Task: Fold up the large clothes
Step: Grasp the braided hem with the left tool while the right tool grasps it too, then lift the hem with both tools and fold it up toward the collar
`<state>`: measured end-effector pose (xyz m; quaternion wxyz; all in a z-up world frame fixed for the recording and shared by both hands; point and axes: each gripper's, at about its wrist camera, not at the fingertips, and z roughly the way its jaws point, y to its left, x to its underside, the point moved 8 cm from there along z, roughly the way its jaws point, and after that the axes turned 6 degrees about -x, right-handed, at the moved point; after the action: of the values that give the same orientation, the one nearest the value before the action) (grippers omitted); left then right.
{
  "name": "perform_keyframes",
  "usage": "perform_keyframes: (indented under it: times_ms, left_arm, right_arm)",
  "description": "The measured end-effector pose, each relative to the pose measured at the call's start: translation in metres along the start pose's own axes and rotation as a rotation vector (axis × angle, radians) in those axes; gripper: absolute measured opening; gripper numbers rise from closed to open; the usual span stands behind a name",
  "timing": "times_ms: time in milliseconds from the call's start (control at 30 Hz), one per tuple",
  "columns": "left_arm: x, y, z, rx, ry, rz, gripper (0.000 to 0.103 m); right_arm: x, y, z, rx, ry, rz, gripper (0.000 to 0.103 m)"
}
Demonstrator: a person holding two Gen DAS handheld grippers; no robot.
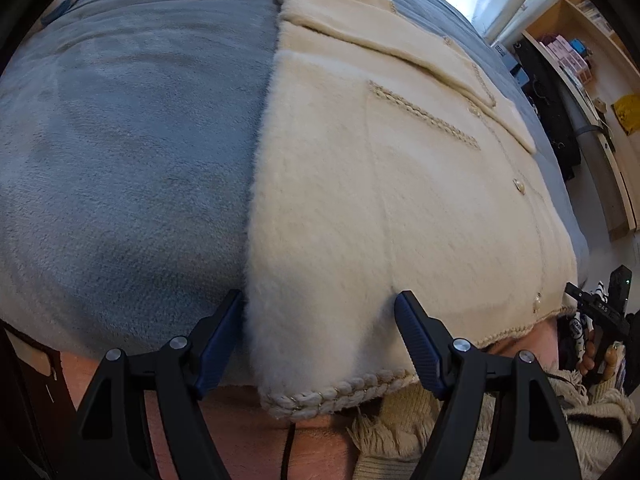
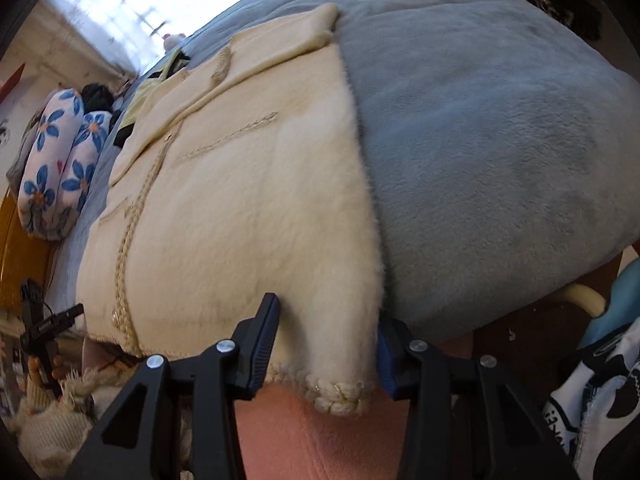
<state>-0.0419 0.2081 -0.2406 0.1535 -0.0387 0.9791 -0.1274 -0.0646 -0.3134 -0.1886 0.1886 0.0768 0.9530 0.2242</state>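
Left wrist view
Coat: cream fleece coat [image 1: 380,184] lies flat on the bed's grey-blue blanket [image 1: 120,152], its braided hem hanging over the bed's near edge.
Coat details: collar at the far end, a braid-trimmed pocket in the middle, pearl buttons down the side toward the bed's right edge.
Left tool: left tool [image 1: 320,340] stands with its jaws wide, one finger on each side of the hem's left corner; the blue pads [image 1: 416,344] do not press the fleece.
Other things: the right tool [image 1: 596,308] shows at the bed's near right corner with fingers of a hand on it; a fringed knit [image 1: 400,428] lies below the bed's edge.

Right wrist view
Coat: same coat [image 2: 240,200] fills the middle, its right side edge lying along the blanket [image 2: 500,140].
Right tool: right tool [image 2: 328,344] straddles the hem's right corner, jaws partly open; the right-hand finger is half hidden behind the fleece, so I cannot tell whether the pads squeeze it.
Other things: flowered pillow [image 2: 60,168] near the bed's far left side.
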Motion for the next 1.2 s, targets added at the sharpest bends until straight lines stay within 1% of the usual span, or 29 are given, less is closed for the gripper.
perform_keyframes:
  times_ms: [67,167,200,233,267,300,333,367,400,500,600,700,733,800,833,867,967,1033,1067,1100,1167,1200]
  left_arm:
    - [0.000,-0.007,0.004,0.011,0.010,0.011,0.074]
    - [0.002,-0.013,0.009,0.034,0.028,0.022,0.074]
    - [0.002,-0.015,0.010,0.033,0.032,0.029,0.074]
    - [0.002,-0.017,0.010,0.030,0.036,0.039,0.070]
    - [0.003,-0.019,0.011,0.030,0.040,0.047,0.058]
    - [0.004,-0.021,0.011,0.034,0.052,0.054,0.051]
    - [0.003,-0.024,0.010,0.047,0.059,0.053,0.037]
    - [0.003,-0.027,0.008,0.077,0.067,0.045,0.022]
    - [0.003,-0.031,0.007,0.117,0.078,0.033,0.018]
    - [-0.001,-0.042,0.005,0.161,0.092,0.022,0.016]
    - [-0.009,-0.054,0.002,0.211,0.097,0.012,0.016]
    - [-0.027,-0.074,-0.010,0.294,0.061,-0.016,0.015]
    - [-0.036,-0.080,-0.016,0.325,0.039,-0.032,0.014]
    - [-0.053,-0.088,-0.027,0.394,-0.004,-0.073,0.014]
    - [-0.068,-0.094,-0.035,0.429,-0.036,-0.104,0.014]
    - [-0.081,-0.097,-0.039,0.443,-0.057,-0.119,0.014]
    - [-0.122,-0.106,-0.050,0.459,-0.106,-0.145,0.014]
    - [-0.158,-0.109,-0.056,0.455,-0.143,-0.162,0.014]
    - [-0.176,-0.109,-0.058,0.449,-0.159,-0.168,0.014]
    - [-0.187,-0.110,-0.059,0.445,-0.172,-0.170,0.014]
    - [-0.230,-0.104,-0.060,0.442,-0.211,-0.215,0.014]
    - [-0.242,-0.098,-0.062,0.442,-0.222,-0.225,0.014]
  right_arm:
    - [0.000,0.000,0.002,-0.011,-0.003,-0.004,0.041]
    - [-0.002,0.005,0.007,-0.027,0.002,-0.018,0.029]
    - [-0.003,0.008,0.009,-0.028,0.004,-0.027,0.022]
    - [-0.003,0.009,0.009,-0.019,0.006,-0.037,0.017]
    - [-0.002,0.011,0.008,-0.008,0.006,-0.049,0.015]
    - [-0.003,0.014,0.006,0.005,0.006,-0.066,0.012]
    - [-0.003,0.017,0.002,0.021,0.003,-0.090,0.010]
    - [-0.004,0.024,-0.002,0.022,-0.001,-0.114,0.010]
    - [-0.006,0.031,-0.007,0.014,-0.009,-0.134,0.010]
    - [-0.016,0.053,-0.021,-0.026,-0.045,-0.178,0.009]
    - [-0.032,0.072,-0.029,-0.069,-0.070,-0.191,0.009]
    - [-0.055,0.092,-0.035,-0.133,-0.106,-0.200,0.009]
    - [-0.067,0.100,-0.038,-0.159,-0.124,-0.201,0.009]
    - [-0.085,0.110,-0.040,-0.182,-0.147,-0.200,0.009]
    - [-0.097,0.115,-0.041,-0.196,-0.158,-0.195,0.009]
    - [-0.109,0.120,-0.040,-0.211,-0.168,-0.188,0.009]
    - [-0.150,0.128,-0.041,-0.227,-0.204,-0.168,0.009]
    - [-0.179,0.131,-0.040,-0.227,-0.227,-0.148,0.009]
    - [-0.193,0.133,-0.040,-0.221,-0.238,-0.138,0.009]
    - [-0.210,0.134,-0.038,-0.211,-0.253,-0.124,0.009]
    - [-0.247,0.132,-0.032,-0.193,-0.283,-0.082,0.009]
    - [-0.265,0.129,-0.027,-0.185,-0.297,-0.052,0.009]
